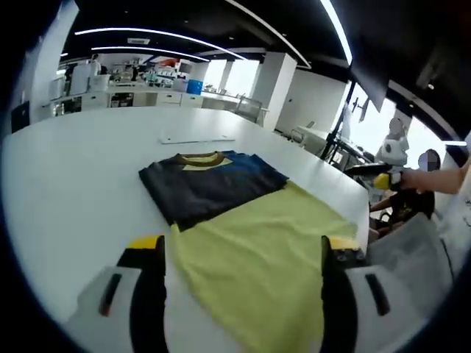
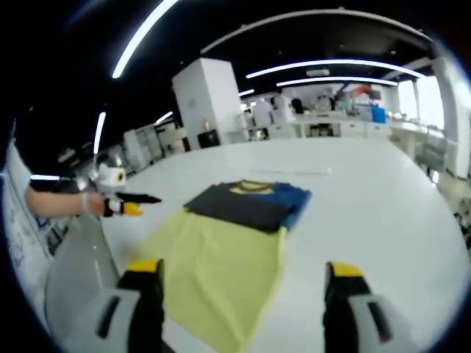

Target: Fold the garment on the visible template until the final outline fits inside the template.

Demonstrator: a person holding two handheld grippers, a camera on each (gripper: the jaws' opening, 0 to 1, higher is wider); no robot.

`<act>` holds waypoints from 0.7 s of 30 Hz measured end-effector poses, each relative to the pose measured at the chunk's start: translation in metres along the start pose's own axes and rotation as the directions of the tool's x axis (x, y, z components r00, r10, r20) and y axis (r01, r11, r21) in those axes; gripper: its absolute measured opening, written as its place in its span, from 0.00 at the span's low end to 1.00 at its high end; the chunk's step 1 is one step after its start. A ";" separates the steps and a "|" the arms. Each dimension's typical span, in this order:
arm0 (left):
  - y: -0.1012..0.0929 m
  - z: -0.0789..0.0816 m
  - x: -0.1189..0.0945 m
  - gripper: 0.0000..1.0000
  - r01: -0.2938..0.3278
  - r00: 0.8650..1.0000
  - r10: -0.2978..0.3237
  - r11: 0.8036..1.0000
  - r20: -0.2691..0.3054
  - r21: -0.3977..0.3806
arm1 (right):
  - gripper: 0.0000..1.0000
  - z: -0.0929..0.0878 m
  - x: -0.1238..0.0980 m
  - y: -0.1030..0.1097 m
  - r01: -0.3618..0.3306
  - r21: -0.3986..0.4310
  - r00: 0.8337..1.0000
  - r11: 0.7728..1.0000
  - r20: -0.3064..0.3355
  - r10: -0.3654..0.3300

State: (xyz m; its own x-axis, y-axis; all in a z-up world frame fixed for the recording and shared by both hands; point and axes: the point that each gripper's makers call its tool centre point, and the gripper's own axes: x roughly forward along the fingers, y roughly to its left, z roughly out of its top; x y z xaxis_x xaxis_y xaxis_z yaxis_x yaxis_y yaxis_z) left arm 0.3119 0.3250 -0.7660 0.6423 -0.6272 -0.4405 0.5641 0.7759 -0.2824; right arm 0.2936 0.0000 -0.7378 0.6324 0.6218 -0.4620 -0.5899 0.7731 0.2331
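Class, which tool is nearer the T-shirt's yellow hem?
Left, seemingly: the left tool hangs over the yellow hem; the right tool sits just short of it.

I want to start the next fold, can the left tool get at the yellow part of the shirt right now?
Probably yes. The left tool is open, with the yellow part of the shirt lying flat between its jaws and nothing over it.
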 end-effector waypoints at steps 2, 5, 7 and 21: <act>0.006 -0.004 -0.006 0.84 0.001 1.000 -0.001 1.000 -0.009 -0.007 | 0.89 -0.004 0.000 0.000 0.000 -0.004 1.000 1.000 -0.012 0.000; 0.003 -0.011 -0.014 0.83 -0.010 1.000 0.009 0.999 -0.008 -0.038 | 0.87 -0.009 -0.001 0.001 -0.002 -0.004 1.000 1.000 -0.024 0.002; 0.002 -0.019 -0.019 0.82 -0.012 1.000 0.011 0.999 -0.029 -0.043 | 0.87 -0.014 -0.003 0.002 -0.001 -0.003 0.999 1.000 -0.038 0.001; 0.002 -0.062 -0.053 0.70 -0.022 0.994 0.011 0.994 -0.107 -0.104 | 0.79 -0.056 -0.015 -0.001 0.017 0.043 0.993 0.999 -0.116 -0.012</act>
State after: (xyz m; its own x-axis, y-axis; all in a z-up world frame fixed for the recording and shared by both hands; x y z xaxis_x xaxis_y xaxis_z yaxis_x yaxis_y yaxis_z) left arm 0.2471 0.3637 -0.7957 0.5894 -0.6078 -0.5321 0.4925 0.7925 -0.3597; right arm 0.2568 -0.0169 -0.7794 0.5767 0.5940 -0.5609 -0.5570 0.7881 0.2620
